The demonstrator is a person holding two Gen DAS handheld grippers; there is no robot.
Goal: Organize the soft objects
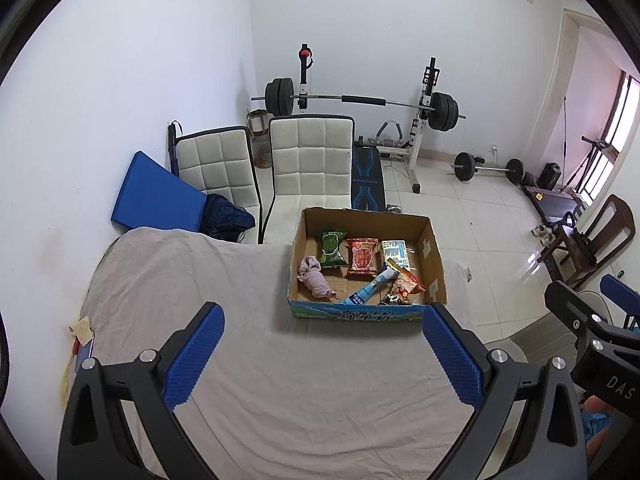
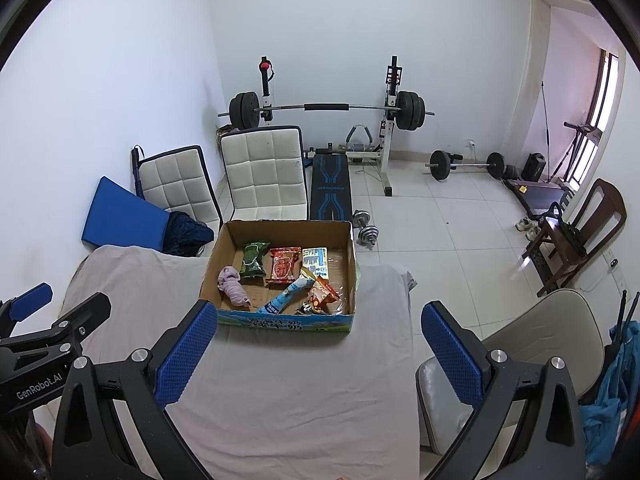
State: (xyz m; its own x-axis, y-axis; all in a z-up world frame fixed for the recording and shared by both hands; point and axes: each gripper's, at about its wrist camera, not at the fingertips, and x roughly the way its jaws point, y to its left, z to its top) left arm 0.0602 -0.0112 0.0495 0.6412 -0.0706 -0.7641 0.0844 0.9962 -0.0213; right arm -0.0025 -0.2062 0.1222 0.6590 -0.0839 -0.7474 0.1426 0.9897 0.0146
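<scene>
An open cardboard box (image 1: pixel 436 264) (image 2: pixel 208 272) stands at the far side of a table under a grey cloth (image 1: pixel 240 360) (image 2: pixel 300 380). In it lie a crumpled pink cloth (image 1: pixel 314 278) (image 2: pixel 233 286), a green snack bag (image 1: pixel 332 248) (image 2: pixel 253 260), a red snack bag (image 1: pixel 362 256) (image 2: pixel 284 265), a white packet (image 1: pixel 394 252) (image 2: pixel 315 259), a blue tube pack (image 1: pixel 370 288) (image 2: pixel 288 294) and an orange packet (image 1: pixel 406 282) (image 2: pixel 322 292). My left gripper (image 1: pixel 322 356) is open and empty, short of the box. My right gripper (image 2: pixel 316 354) is open and empty too.
Two white padded chairs (image 1: pixel 308 160) (image 2: pixel 260 172) and a blue mat (image 1: pixel 156 196) stand behind the table. A weight bench with barbell (image 1: pixel 360 100) fills the back. A grey chair (image 2: pixel 540 336) is at the table's right. A wooden chair (image 2: pixel 580 232) stands by the window.
</scene>
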